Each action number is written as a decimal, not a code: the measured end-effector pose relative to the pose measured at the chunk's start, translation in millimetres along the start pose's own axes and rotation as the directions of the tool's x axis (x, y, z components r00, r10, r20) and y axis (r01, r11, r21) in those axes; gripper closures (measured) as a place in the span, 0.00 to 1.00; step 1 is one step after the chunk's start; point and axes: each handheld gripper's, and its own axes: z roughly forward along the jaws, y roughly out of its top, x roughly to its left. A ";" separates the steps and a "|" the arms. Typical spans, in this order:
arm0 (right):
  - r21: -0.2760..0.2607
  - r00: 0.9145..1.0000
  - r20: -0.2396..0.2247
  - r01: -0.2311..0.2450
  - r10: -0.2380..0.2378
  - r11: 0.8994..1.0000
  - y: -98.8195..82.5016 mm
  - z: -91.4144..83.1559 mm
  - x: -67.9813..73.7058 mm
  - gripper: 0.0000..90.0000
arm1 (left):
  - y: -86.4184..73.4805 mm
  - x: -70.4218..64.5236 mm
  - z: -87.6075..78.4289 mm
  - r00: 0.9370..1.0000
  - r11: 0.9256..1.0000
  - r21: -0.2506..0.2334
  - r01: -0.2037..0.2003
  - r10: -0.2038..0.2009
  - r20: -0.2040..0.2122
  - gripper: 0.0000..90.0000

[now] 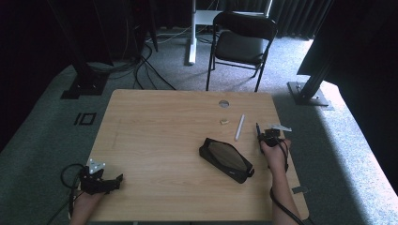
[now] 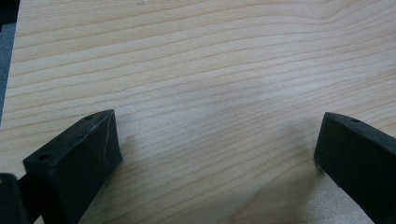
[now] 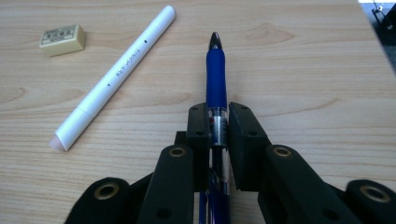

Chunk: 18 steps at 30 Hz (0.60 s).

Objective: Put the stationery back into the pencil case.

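A blue pen with a clear barrel sticks forward out of my right gripper, whose jaws are shut on its barrel. In the high view that right gripper sits near the table's right edge with the pen pointing away. To its left lie a white marker and a small eraser. A black pencil case lies open in the middle right of the table. My left gripper rests at the near left, jaws wide open over bare wood.
The wooden table has a round cable hole near its far edge. A black folding chair stands beyond the table. Black frame legs and cables stand at the far left, and another leg at the right.
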 end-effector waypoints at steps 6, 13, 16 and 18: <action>-0.012 1.000 -0.022 0.001 -0.002 1.000 4.2 -11.9 -3.1 0.88 | 0.0 0.0 0.0 1.000 1.000 0.000 0.000 0.000 0.000 0.01; -0.033 1.000 -0.030 0.002 -0.003 0.999 11.0 -24.4 -7.4 0.88 | 0.0 0.0 0.0 1.000 1.000 0.000 0.000 0.000 0.000 0.01; -0.040 0.999 -0.032 0.002 -0.004 0.999 14.2 -29.9 -8.7 0.88 | 0.0 0.0 0.0 1.000 1.000 0.000 0.000 0.000 0.000 0.01; -0.039 0.999 -0.036 0.006 -0.007 0.999 15.2 -31.7 -9.2 0.88 | 0.0 0.0 0.0 1.000 1.000 0.000 0.000 0.000 0.000 0.01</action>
